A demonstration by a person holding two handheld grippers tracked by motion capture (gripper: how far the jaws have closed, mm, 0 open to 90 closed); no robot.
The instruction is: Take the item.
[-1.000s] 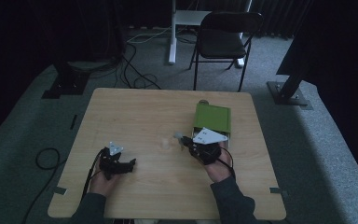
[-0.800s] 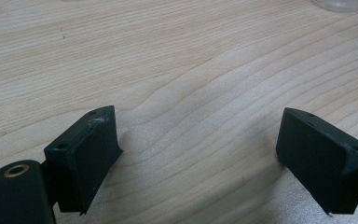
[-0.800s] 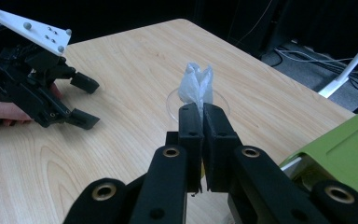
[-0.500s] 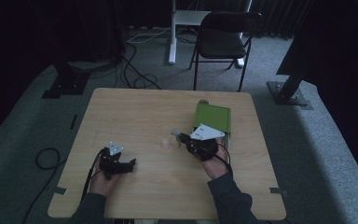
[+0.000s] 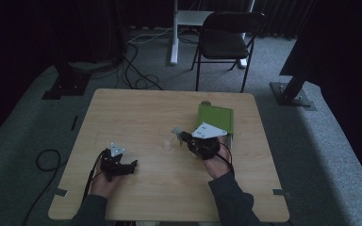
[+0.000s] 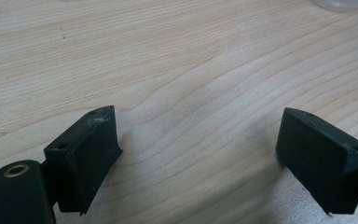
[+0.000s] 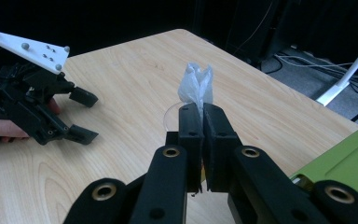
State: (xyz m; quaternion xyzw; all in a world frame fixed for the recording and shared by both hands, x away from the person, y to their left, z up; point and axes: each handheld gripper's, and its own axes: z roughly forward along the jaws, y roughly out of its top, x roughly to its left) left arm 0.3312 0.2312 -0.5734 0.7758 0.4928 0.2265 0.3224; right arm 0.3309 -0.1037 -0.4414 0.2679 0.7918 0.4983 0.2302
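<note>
**White wad held off the bench, hardly a move in the last second**

Little has changed. The right hand-held gripper is still just off the near-left corner of the green box. It has shifted only slightly and its jaws have stayed fully closed. The left hand-held gripper has not stirred. It rests well to the left of the green box, near the front of the bench. To my eye the pickup itself is done, and what remains is carrying the piece to wherever it belongs. The pause looks like a hold before that move.

The right gripper view gives the detail the high view blurs. The two black jaws meet pad to pad, pinching the bottom of a crumpled white wad, thin plastic or tissue, which sticks up above the tips. In the high view that wad is only a pale fleck left of the green box. The same close view shows a clear round thing on the bench beyond the jaws; I cannot tell what it is. It also shows the left hand-held gripper farther off, spread wide.

The left gripper view confirms that. Its jaws stand far apart over bare wood with nothing between them.
</note>
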